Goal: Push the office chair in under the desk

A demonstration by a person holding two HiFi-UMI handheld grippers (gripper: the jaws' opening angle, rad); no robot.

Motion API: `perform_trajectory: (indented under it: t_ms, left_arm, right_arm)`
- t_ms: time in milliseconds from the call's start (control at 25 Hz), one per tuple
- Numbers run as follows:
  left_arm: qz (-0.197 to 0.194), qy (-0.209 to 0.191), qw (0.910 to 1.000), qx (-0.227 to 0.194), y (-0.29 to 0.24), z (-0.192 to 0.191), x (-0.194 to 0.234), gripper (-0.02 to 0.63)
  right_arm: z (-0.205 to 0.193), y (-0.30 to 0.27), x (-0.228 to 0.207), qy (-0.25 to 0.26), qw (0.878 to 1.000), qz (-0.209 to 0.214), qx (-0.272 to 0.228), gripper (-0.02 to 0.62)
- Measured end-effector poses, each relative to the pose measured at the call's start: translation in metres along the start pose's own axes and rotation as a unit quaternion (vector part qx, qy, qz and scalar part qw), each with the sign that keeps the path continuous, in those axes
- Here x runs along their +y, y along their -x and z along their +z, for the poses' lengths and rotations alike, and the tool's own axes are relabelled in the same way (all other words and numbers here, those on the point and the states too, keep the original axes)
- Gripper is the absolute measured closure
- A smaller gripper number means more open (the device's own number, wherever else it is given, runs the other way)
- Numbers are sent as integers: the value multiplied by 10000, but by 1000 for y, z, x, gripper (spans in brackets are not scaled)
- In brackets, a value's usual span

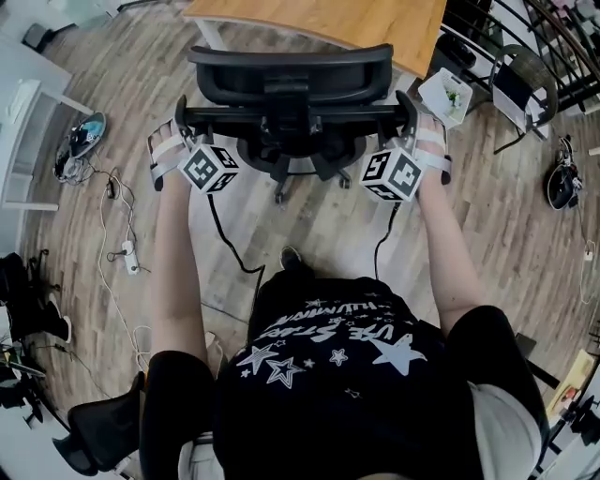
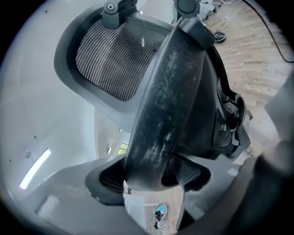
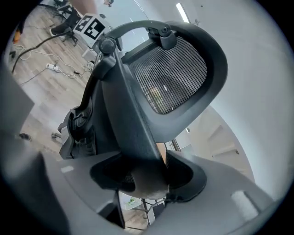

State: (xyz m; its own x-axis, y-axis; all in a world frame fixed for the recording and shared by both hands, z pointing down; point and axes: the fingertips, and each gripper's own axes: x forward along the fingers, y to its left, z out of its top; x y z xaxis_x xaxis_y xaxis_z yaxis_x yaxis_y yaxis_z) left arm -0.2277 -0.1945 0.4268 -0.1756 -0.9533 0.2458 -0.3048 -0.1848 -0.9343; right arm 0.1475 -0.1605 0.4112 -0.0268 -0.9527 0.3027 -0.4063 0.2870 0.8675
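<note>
Two-handed push, so I'd drive both sides evenly and keep the office chair (image 1: 291,80) square to the desk (image 1: 328,23), whose near edge it stands just short of. Left gripper (image 1: 173,141) is clamped wide on the left armrest (image 2: 165,101), right gripper (image 1: 424,141) on the right armrest (image 3: 133,124). Chair sits straight ahead between them.

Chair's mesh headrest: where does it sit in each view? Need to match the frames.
Head view: headrest at top centre, seen from above.
Left gripper view: upper left, with the mesh showing.
Right gripper view: upper right, with the mesh showing.
Shared landmark: the dark crossbar behind the chair back. The left gripper and right gripper clamp its two ends, and it rises from the jaws in both gripper views.
</note>
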Motion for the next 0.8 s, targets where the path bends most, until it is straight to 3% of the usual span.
perform_trajectory:
  t_ms: [520,800]
  left_arm:
    - [-101,-264,9982,-525,-101,-3,28,287]
    - [-132,-363,9978,-546,-150,2,41,282]
  right_arm:
    - [40,-44,1,-222,9980,-290,517,350]
    - [53,-74,-5,-225,9971,-370,631,354]
